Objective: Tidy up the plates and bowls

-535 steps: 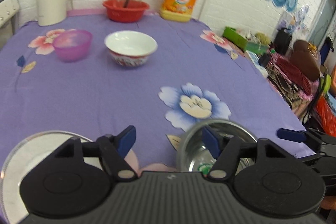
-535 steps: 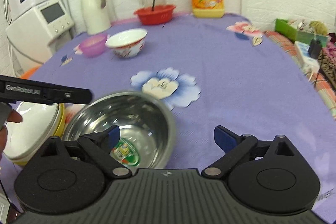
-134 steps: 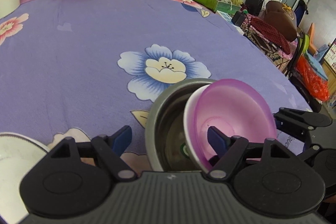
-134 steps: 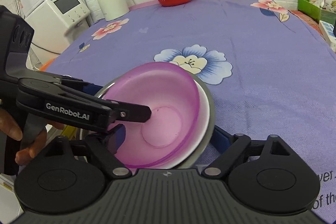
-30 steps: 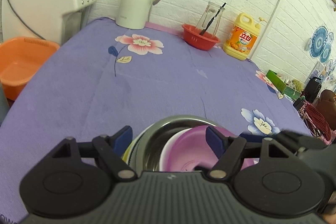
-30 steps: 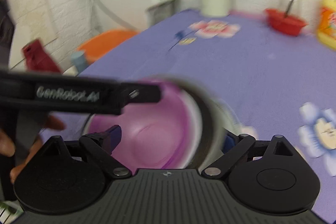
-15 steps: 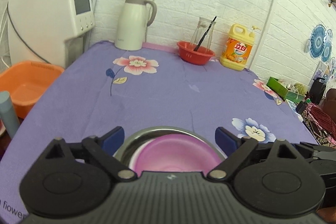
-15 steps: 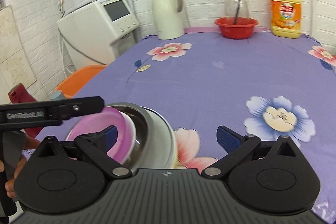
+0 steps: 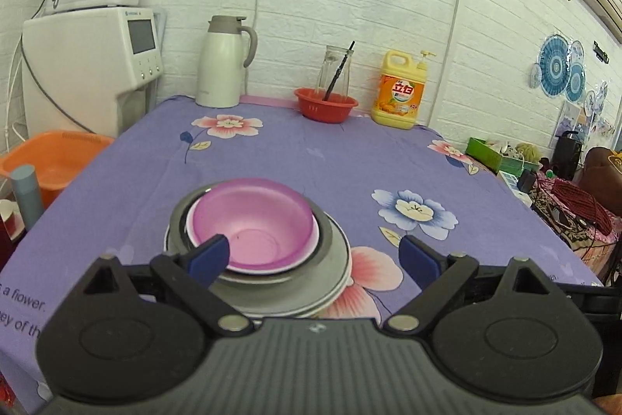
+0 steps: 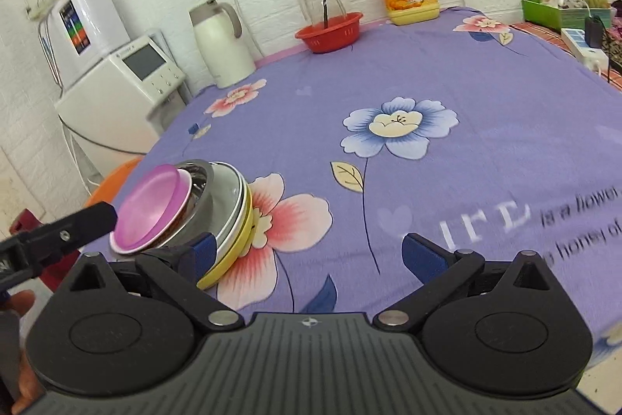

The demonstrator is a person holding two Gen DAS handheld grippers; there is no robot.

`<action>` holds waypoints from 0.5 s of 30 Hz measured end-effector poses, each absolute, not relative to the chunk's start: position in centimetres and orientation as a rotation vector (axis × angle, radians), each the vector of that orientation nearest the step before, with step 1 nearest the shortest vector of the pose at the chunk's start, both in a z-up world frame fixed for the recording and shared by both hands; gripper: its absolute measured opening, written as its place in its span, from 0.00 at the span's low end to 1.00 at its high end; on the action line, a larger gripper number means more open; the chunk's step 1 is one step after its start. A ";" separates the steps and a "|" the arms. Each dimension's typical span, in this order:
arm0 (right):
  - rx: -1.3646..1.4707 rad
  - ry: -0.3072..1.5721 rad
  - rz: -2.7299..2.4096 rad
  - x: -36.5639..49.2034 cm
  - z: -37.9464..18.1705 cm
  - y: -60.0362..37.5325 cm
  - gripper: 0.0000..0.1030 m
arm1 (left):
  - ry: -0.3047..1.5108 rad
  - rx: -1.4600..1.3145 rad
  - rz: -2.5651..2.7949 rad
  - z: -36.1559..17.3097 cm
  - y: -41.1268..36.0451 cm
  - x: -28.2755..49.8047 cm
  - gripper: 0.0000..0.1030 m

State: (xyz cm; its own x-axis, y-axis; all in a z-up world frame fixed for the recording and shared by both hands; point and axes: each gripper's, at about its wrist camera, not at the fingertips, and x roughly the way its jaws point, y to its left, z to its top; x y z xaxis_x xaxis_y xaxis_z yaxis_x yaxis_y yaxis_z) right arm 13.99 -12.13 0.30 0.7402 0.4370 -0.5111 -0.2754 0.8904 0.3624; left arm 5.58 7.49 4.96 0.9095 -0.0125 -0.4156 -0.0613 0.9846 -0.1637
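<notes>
— Where did the bowls sit?
— Low in the left wrist view: the pink bowl (image 9: pixel 252 222) nested in the steel bowl (image 9: pixel 330 240), stacked on plates (image 10: pixel 241 220) on the bench (image 9: pixel 311 150).
— And the fingers?
— Left gripper (image 9: pixel 315 255) and right gripper (image 10: pixel 315 253) both spread apart, holding nothing.

At the start, the pink bowl (image 9: pixel 252 220) and a white bowl stood at 11 o'clock on the tablecloth (image 9: pixel 311 150), and the steel bowl (image 9: pixel 272 282) stood alone at 6 o'clock. The pink bowl is now nested in the white bowl (image 9: pixel 311 240), both inside the steel bowl, and the set rests on the plates (image 10: pixel 241 220). Both the left gripper (image 9: pixel 315 255) and right gripper (image 10: pixel 311 251) have withdrawn, jaws spread, holding nothing.
</notes>
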 end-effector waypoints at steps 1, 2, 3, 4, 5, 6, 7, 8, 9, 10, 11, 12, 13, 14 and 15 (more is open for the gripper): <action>0.275 0.612 0.390 13.2 0.0 -12.4 1.00 | 0.426 -0.177 0.027 4.5 7.1 4.9 0.89; 0.275 0.600 0.380 12.5 -0.2 -12.5 1.00 | 0.422 -0.179 0.025 4.2 6.9 4.5 0.89; 0.280 0.588 0.376 11.8 -0.6 -12.7 1.00 | 0.413 -0.185 0.019 3.8 6.6 3.9 0.89; 0.292 0.578 0.375 11.1 -0.9 -12.9 1.00 | 0.406 -0.193 0.018 3.4 6.3 3.4 0.89; 0.308 0.572 0.373 10.5 -1.2 -13.1 1.00 | 0.400 -0.200 0.019 3.0 6.0 2.8 0.89; 0.325 0.566 0.373 9.9 -1.5 -13.4 1.00 | 0.389 -0.205 0.016 2.6 5.7 2.2 0.89; 0.337 0.559 0.370 9.3 -1.8 -13.6 1.00 | 0.380 -0.208 0.012 2.3 5.3 1.5 0.89; 0.342 0.554 0.362 8.8 -1.9 -13.8 1.00 | 0.371 -0.209 0.007 2.0 5.1 0.8 0.89; 0.346 0.546 0.347 8.1 -1.9 -13.9 1.00 | 0.362 -0.209 0.003 1.7 4.9 0.0 0.89; 0.343 0.530 0.325 7.4 -1.8 -14.1 1.00 | 0.352 -0.204 -0.001 1.6 4.7 -0.9 0.89; 0.330 0.512 0.303 6.6 -1.6 -14.1 1.00 | 0.343 -0.195 -0.003 1.5 4.6 -1.7 0.90; 0.312 0.486 0.284 5.8 -1.4 -14.0 1.00 | 0.339 -0.183 -0.003 1.5 4.5 -2.3 0.90; 0.287 0.454 0.267 4.9 -1.2 -13.9 1.00 | 0.338 -0.169 -0.006 1.5 4.4 -2.6 0.90; 0.259 0.430 0.253 4.2 -1.2 -13.7 1.00 | 0.338 -0.161 -0.005 1.6 4.5 -2.7 0.90; 0.236 0.412 0.244 3.7 -1.2 -13.6 1.00 | 0.340 -0.163 0.006 1.5 4.5 -2.6 0.90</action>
